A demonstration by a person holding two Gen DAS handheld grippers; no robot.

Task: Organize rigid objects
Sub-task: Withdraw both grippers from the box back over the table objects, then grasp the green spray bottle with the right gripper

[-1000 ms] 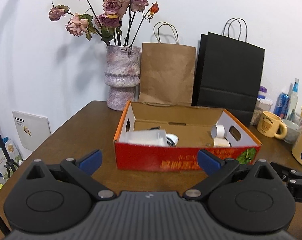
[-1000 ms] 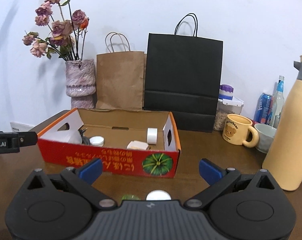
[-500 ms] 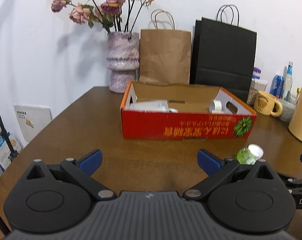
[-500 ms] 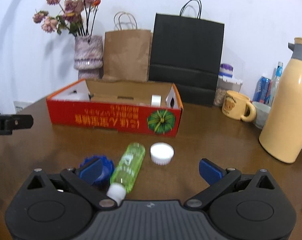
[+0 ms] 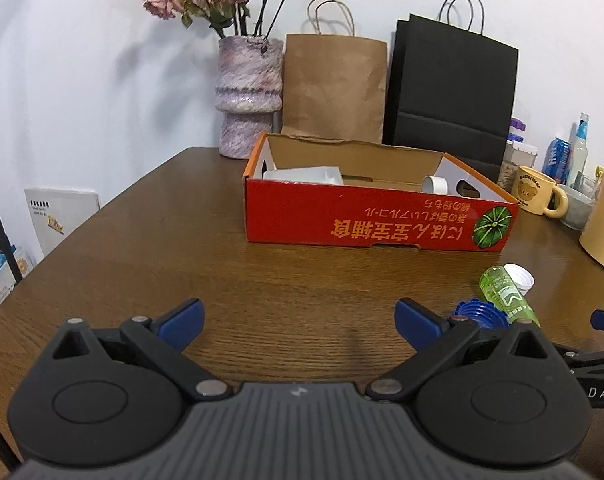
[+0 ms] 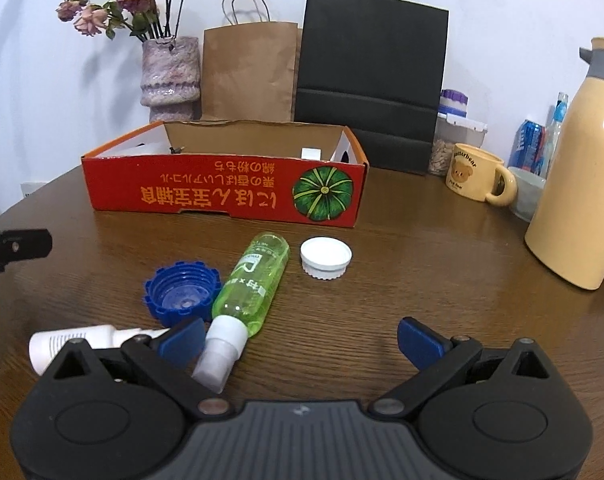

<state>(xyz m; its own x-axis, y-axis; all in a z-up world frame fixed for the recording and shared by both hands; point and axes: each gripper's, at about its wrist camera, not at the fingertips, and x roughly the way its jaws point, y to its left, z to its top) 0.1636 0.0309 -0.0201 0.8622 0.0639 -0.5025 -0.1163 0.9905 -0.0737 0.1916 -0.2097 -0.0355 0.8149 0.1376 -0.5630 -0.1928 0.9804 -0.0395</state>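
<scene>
Your left gripper (image 5: 297,322) hangs over bare worktop (image 5: 181,264), jaws spread and holding nothing. From left to right ahead of your right gripper (image 6: 299,338), also spread and unloaded, lie a white tube (image 6: 75,340), a blue cap (image 6: 181,292), a green spray bottle (image 6: 251,284) and a white cap (image 6: 326,258), all just in front of the red box (image 6: 221,194).

bright even light | soft wall shadows | fisheye edges | sharp focus

white tube (image 6: 71,340) half hidden behind the right gripper (image 6: 299,340); box (image 6: 221,196) contents mostly hidden.
</scene>
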